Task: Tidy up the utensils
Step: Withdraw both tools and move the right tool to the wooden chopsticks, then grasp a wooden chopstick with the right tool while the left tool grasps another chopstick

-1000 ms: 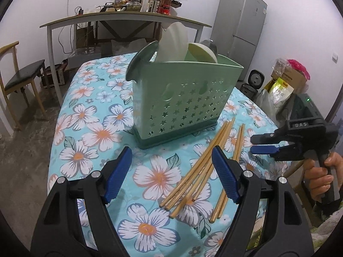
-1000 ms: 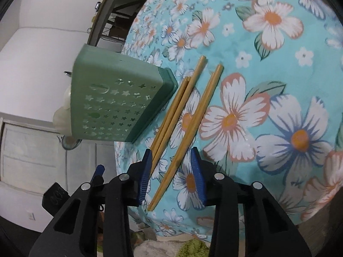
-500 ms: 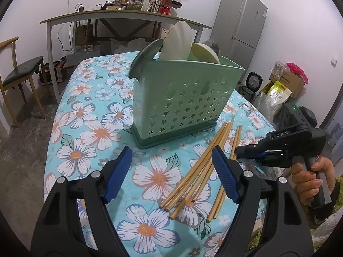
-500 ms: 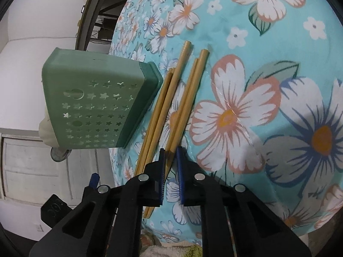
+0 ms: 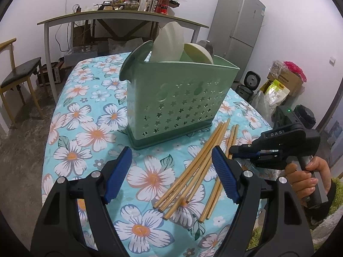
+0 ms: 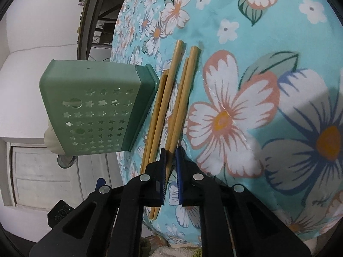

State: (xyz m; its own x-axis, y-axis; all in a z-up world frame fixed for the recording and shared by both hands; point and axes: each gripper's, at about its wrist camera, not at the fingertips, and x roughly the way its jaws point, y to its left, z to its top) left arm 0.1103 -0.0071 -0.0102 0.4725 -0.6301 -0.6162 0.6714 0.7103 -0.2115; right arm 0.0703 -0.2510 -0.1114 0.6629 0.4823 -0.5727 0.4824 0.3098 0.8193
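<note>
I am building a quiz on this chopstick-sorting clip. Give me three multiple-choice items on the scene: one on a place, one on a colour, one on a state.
1. Where do the loose bamboo chopsticks lie?
A. inside the holder
B. on the floral tablecloth beside the holder
C. on the chair

2. What colour is the perforated plastic utensil holder?
A. green
B. red
C. white

3. How does the right gripper stand?
A. wide open above the cloth
B. closed on a chopstick pair
C. holding a plate

Answers: 1 B, they rest flat on the cloth by the holder's base. 2 A, its star-cut wall is pale green. 3 B, its blue pads pinch the sticks, while the left gripper is open.
</note>
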